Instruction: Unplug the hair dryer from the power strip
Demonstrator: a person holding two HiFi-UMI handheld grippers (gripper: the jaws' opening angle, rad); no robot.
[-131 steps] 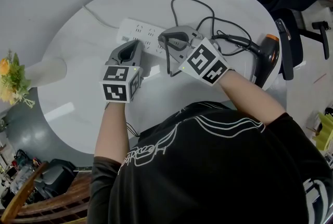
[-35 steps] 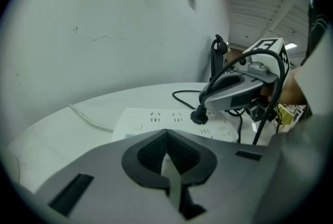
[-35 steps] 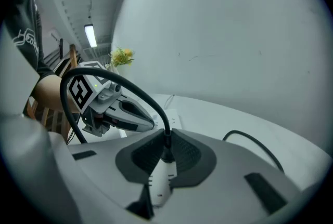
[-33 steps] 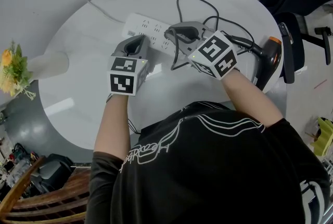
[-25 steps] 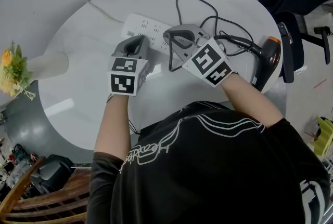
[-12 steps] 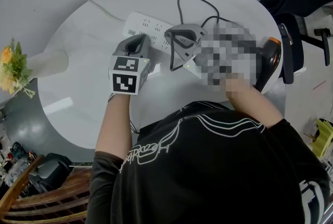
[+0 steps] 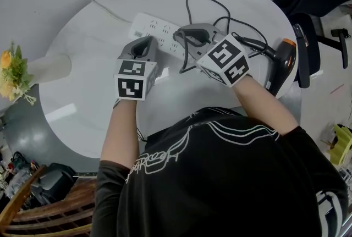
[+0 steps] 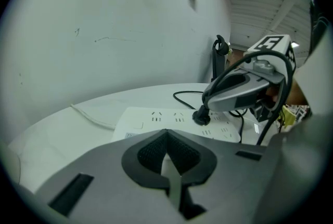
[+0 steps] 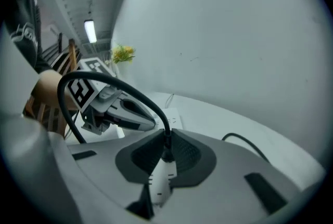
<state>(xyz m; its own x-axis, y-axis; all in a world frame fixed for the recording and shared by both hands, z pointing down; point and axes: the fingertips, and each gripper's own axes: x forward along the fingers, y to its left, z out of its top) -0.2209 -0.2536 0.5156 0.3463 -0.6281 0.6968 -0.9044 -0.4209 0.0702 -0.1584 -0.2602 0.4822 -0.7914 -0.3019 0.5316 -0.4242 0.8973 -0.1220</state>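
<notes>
Two jobs: right gripper [image 9: 165,153] clamps seated plug [image 8: 201,115]; left gripper [image 8: 167,156], jaws together, braces power strip [image 8: 151,117]. Next I pull straight up.

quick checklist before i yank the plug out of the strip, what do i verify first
1. Right gripper shut on the black plug: ok.
2. Plug seated in the white power strip, not yet out: ok.
3. Left gripper shut, over the strip's near edge: ok.
4. Left gripper actually pinning the strip down: cannot tell.
5. Black cord arcs free above the jaws, no snag visible: ok.
6. Black and orange hair dryer secure at the white round table's rim: cannot tell.
</notes>
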